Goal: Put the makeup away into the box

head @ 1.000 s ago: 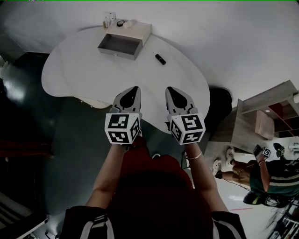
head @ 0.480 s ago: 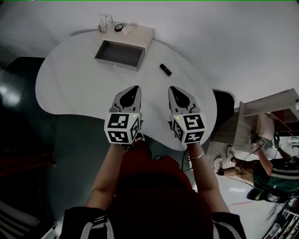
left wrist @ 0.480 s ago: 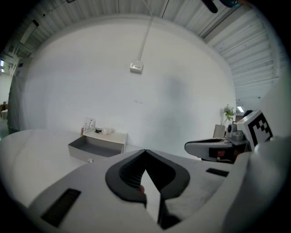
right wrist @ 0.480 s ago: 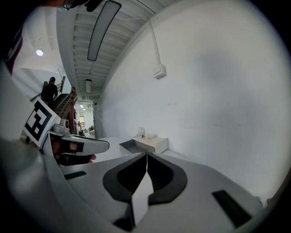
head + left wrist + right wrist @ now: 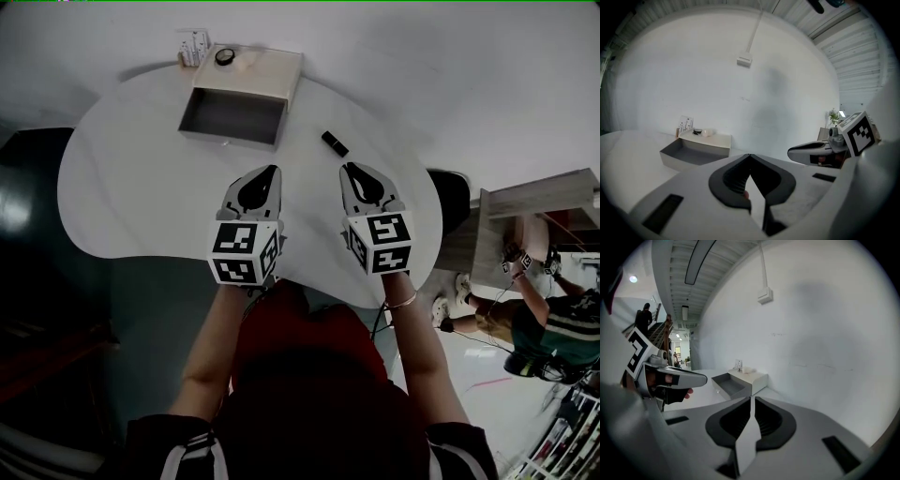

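Head view: left gripper point(image 5: 271, 171) and right gripper point(image 5: 349, 169) are held over the counter point(image 5: 122, 187), with dark makeup point(image 5: 335, 143) lying right of the open box point(image 5: 234, 117); items on the box top are too small to tell. Left gripper view: jaws are seen pressed together, empty. Right gripper view: jaws likewise closed on nothing.

L gripper point(image 5: 271, 172) & R gripper point(image 5: 349, 169) closed, empty, side-by-side.

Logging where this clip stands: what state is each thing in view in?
Left gripper: shut, empty.
Right gripper: shut, empty.
Drawer: pulled out of the box, looks empty.
Dark makeup stick: lying on the table, outside the drawer, untouched.
Dark round item: resting on the box top.
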Motion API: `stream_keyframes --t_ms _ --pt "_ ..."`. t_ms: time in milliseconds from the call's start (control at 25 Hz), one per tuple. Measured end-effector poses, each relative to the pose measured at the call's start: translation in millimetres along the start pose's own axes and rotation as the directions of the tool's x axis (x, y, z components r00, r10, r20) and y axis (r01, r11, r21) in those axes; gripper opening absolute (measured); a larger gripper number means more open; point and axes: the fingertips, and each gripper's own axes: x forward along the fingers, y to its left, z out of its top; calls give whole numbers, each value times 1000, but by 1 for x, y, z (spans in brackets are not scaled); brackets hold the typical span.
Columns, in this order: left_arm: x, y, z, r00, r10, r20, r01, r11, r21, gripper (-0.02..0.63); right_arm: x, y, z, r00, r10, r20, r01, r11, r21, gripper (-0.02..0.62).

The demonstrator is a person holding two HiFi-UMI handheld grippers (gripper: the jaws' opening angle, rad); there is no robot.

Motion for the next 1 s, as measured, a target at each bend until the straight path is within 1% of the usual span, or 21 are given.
stream_keyframes --t_ms 200,360,680,1000 --pt "12 10 -7 1000 -15 -22 14 1000 -23 21 16 -9 -11 997 -21 -71 20 1000 -20 21" --pt "19 16 -12 999 -21 -37 20 999 -33 21 27 -12 -21 994 -15 -112 12 1000 -20 67" --pt "27 29 -19 998 -10 -61 8 999 -40 21 49 -18 -36 985 -9 -175 2 999 -36 98" --pt "43 28 -26 995 -23 -94 20 999 -39 21 69 -36 -44 973 -21 -230 3 997 -78 114"
